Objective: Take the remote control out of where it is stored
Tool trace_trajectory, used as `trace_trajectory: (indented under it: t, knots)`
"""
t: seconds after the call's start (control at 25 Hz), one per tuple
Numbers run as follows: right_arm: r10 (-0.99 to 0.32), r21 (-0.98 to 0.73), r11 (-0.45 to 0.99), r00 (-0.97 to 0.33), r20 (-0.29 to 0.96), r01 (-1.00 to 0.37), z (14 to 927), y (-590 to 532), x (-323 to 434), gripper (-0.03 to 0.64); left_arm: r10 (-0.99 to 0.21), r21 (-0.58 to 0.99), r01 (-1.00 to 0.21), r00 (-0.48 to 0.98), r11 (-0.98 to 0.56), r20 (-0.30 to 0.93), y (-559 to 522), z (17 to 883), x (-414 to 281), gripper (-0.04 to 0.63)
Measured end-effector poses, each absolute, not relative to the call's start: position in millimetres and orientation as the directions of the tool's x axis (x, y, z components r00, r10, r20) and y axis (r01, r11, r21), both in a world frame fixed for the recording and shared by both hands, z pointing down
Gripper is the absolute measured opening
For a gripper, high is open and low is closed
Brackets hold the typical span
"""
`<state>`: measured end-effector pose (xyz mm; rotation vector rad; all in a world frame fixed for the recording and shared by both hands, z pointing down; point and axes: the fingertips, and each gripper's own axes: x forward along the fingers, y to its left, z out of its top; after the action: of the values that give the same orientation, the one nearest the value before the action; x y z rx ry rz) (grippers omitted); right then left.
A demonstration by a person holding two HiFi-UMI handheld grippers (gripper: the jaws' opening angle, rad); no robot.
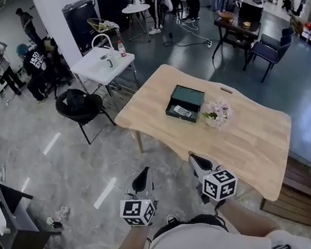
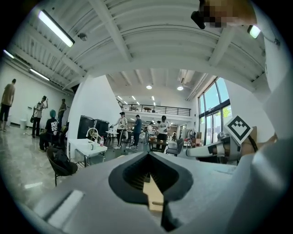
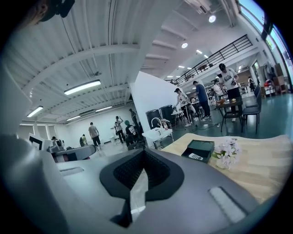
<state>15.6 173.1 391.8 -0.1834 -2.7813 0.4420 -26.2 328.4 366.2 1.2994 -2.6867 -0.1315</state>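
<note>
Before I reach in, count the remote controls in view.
1. The remote control lies in the open dark box on the wooden table, beside the flowers. More could be hidden deeper in the box.

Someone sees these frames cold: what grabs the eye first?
The pale wooden table at the centre of the head view, with an open dark box on it holding the remote, and pale flowers just right of the box. Then the left gripper and right gripper low in that view, close to the person's body, both shut on nothing and well short of the box.
</note>
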Motion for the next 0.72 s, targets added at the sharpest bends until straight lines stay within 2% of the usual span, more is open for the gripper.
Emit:
trace_trajectory:
  t: [0.16, 0.36, 0.72]
  knots:
    - [0.155, -0.304, 0.950, -0.947, 0.282, 0.065, 387.3, 177.4, -17.3, 0.023, -0.816, 0.155, -0.801, -0.571, 0.578, 0.092, 319.4, 369.1, -65.5, 0.001]
    - [0.136, -0.292, 0.956, -0.926, 0.351, 0.030, 409.0, 166.0, -41.3, 0.025, -0.844, 0.183, -0.824, -0.525, 0.536, 0.106, 304.0, 383.2, -96.5, 0.001]
    - [0.151, -0.327, 0.945, -0.925, 0.348, 0.031, 425.1, 123.3, -137.3, 0.025, -0.835, 0.163, -0.819, -0.537, 0.550, 0.122, 269.7, 388.1, -187.9, 0.001]
